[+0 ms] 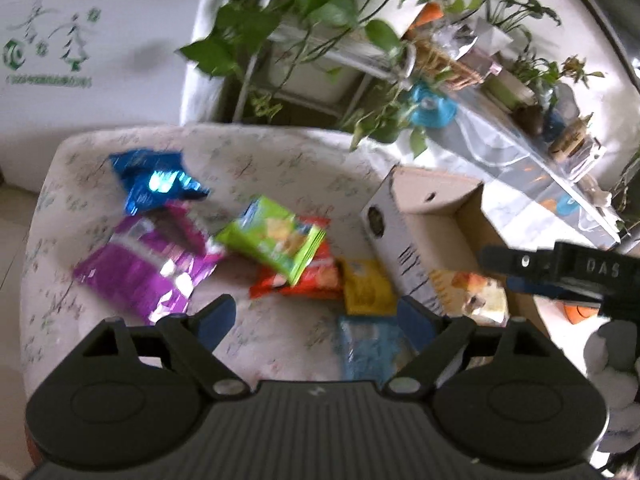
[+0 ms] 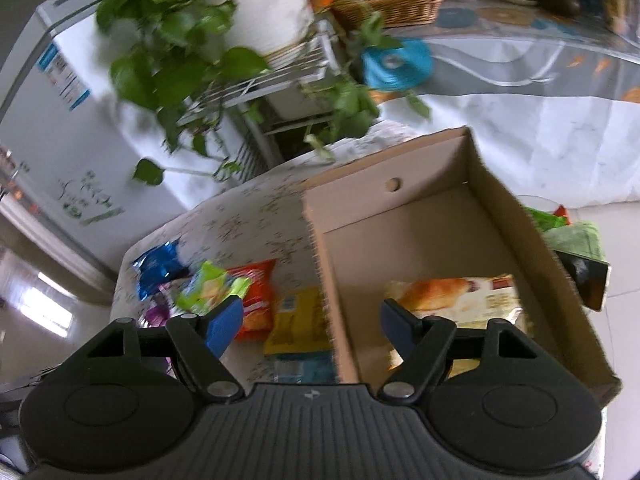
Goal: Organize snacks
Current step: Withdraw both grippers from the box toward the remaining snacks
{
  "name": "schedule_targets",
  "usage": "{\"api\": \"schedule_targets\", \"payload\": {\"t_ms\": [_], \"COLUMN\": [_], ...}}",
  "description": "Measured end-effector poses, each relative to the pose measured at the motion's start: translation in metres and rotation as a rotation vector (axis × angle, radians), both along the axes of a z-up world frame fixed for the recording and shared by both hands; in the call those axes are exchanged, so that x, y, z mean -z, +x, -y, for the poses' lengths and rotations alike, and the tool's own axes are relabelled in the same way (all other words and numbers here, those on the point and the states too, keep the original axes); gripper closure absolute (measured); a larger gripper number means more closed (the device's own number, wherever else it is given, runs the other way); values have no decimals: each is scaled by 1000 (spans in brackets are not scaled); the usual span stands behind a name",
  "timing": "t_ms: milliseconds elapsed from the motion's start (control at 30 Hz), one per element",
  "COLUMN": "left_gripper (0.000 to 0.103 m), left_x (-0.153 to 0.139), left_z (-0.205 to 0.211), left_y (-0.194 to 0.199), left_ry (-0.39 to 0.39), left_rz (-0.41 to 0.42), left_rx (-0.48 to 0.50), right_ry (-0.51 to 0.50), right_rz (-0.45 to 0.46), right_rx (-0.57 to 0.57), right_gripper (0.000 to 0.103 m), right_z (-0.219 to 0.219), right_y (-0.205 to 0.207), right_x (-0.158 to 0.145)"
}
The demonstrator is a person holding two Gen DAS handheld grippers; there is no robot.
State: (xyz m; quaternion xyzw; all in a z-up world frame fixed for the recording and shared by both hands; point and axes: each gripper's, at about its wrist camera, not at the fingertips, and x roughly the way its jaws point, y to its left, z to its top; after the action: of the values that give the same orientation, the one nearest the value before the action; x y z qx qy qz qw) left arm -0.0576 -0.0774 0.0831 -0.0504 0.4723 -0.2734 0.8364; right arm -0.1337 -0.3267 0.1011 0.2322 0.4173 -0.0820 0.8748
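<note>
Several snack packets lie on a floral-cloth table: a blue one, a purple one, a green one on top of a red one, a yellow one and a pale blue one. A cardboard box stands to their right with a bread packet inside. My left gripper hangs open above the cloth with nothing between its fingers. My right gripper is open over the box's left wall, empty; it also shows at the right edge of the left wrist view.
Potted trailing plants on a white wire rack stand behind the table. A cluttered glass-topped table with a wicker basket runs to the right. A white appliance is at the left. Green bags lie beyond the box.
</note>
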Motion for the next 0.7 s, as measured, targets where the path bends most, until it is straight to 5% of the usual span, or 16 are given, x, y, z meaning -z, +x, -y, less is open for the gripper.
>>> {"api": "schedule_targets", "payload": {"t_ms": [333, 700], "left_gripper": [16, 15], "left_x": [52, 79], "left_z": [8, 26], "left_y": [-31, -49], "left_ry": [150, 246], "left_rz": [-141, -102], "left_rx": [19, 17], "right_ry": [125, 199], "right_rz": [-31, -108], "right_rx": [-35, 14], "right_gripper": [22, 22], "right_z": [-21, -40], "right_y": [2, -2], "right_x": [7, 28]}}
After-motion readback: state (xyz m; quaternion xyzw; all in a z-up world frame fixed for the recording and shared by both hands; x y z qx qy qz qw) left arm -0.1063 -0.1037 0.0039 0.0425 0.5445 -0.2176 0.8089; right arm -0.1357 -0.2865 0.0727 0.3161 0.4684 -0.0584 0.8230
